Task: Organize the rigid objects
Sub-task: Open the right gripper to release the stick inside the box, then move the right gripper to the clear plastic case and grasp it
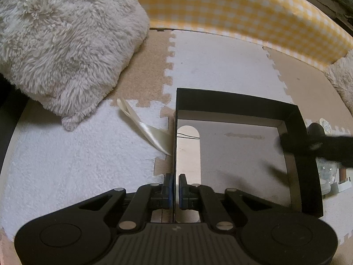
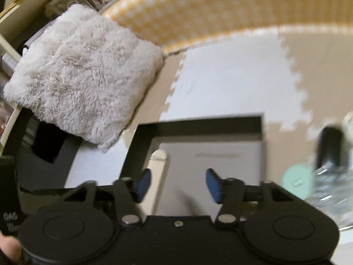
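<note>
An open black box [image 1: 295,119] with a pale grey inside lies on the foam floor mat. My left gripper [image 1: 175,184] is shut on the box's left wall, blue pads on either side of it. A cream ribbon [image 1: 152,132] trails from that wall. The box also shows in the right wrist view [image 2: 198,122]. My right gripper [image 2: 178,184] is open and empty above the box's inside; it appears blurred at the right of the left wrist view [image 1: 313,143]. A black object [image 2: 329,143], a mint round lid [image 2: 297,181] and a clear glass item [image 2: 333,190] lie right of the box, blurred.
A fluffy cream cushion [image 1: 61,39] sits to the left on the mat, also in the right wrist view [image 2: 83,84]. A yellow checked padded wall [image 1: 242,8] borders the far side. Another fluffy cushion [image 1: 342,75] is at the far right. Dark furniture [image 2: 44,145] stands at the left.
</note>
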